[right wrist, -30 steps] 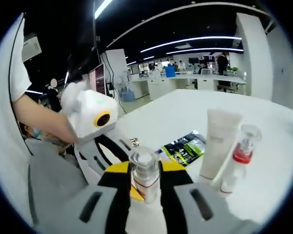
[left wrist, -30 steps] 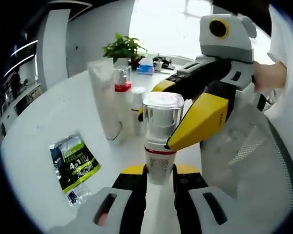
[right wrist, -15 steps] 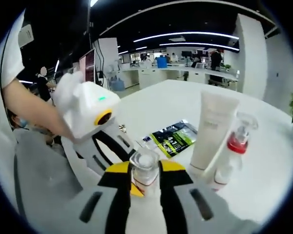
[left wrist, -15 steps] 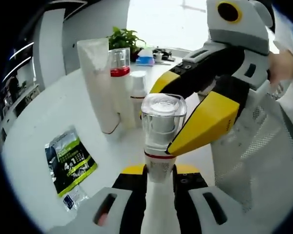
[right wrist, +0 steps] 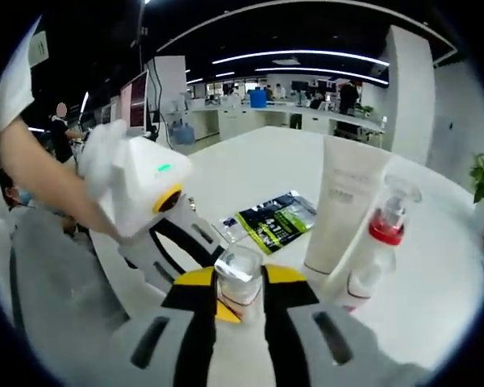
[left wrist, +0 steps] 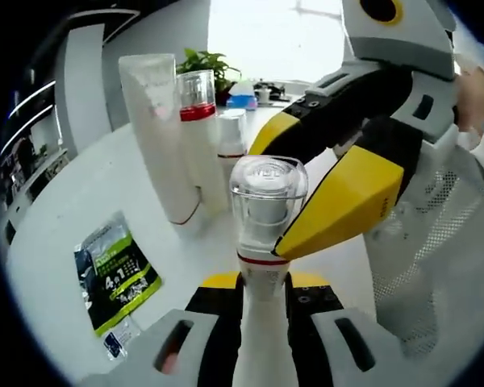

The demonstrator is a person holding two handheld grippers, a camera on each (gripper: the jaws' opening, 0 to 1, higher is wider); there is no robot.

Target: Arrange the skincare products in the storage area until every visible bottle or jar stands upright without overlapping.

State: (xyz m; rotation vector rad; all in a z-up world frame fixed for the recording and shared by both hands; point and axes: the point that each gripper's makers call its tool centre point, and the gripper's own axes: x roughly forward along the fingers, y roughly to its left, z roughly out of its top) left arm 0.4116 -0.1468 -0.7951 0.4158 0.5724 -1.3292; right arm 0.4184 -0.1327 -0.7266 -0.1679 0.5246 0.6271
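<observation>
Clear-capped white bottle [left wrist: 266, 218], red band at the neck, upright between both tools; contents not visible. Sachet [left wrist: 117, 278] flat on the white table [left wrist: 64, 210]. Beyond: white tube [left wrist: 157, 137], red-collared pump bottle [left wrist: 200, 129], small white bottle [left wrist: 232, 149], upright, close together. Far: potted plant [left wrist: 206, 64]. Left tool [left wrist: 264, 302] clamps the bottle's body; right tool [right wrist: 239, 302] clamps its cap.

Left gripper [left wrist: 264, 300] and right gripper [right wrist: 229, 300] — jaws clamped, crossing closely.

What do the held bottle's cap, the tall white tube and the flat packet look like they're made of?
The held bottle's cap: likely clear hard plastic, glossy; the pump shows through. The tall white tube: probably soft matte plastic, opaque with a flat crimped top. The flat packet: seemingly glossy printed film, reflecting light, with clear sealed edges.
</observation>
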